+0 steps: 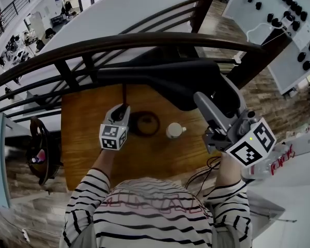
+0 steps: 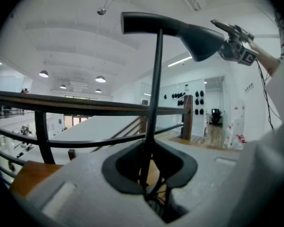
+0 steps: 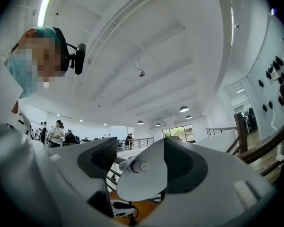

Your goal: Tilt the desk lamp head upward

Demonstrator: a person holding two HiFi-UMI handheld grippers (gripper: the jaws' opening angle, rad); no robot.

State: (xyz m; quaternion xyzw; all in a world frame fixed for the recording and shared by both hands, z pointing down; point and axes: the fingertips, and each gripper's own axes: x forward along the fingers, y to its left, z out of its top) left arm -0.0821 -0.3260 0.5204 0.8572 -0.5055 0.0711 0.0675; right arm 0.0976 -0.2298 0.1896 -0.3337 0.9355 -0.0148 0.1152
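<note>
The left gripper [image 2: 149, 169] was clamped low on the desk lamp's thin black stem [image 2: 155, 89], near the round base [image 1: 144, 123]. The right gripper [image 3: 141, 160] had its 2 jaws closed on the rim of the lamp head [image 3: 142, 186], its bulb [image 3: 138, 166] showing inside. The lamp stood on a wooden desk [image 1: 82, 138] beside a white cup [image 1: 174, 130], close to a dark railing [image 1: 119, 43].

desk [image 1: 88, 133]: smooth wood | lamp head [image 1: 160, 79]: matt black | railing [image 1: 67, 48]: glossy dark wood
</note>
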